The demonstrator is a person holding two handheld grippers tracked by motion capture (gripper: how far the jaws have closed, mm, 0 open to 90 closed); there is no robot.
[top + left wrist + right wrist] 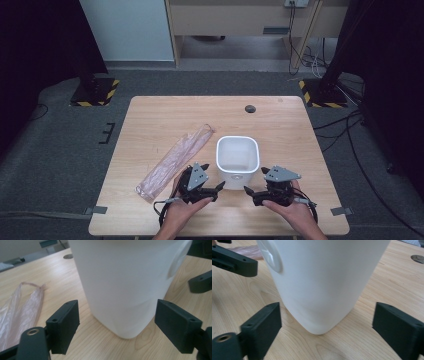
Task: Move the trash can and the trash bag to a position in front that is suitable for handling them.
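Note:
A white square bin stands upright in the middle of the wooden table. To its left lies a long pinkish clear plastic bag, flat and slanted. My left gripper sits at the bin's near left corner, open, with nothing pressed by its pads. In the left gripper view the bin rises just ahead of the open left gripper, and the bag lies to the left. My right gripper is open at the bin's near right corner. The bin fills the space ahead of it.
A round cable hole is at the table's far edge. Two black stands with yellow-striped feet flank the table on the floor. Cables trail on the right. Grey tape marks the near table corners.

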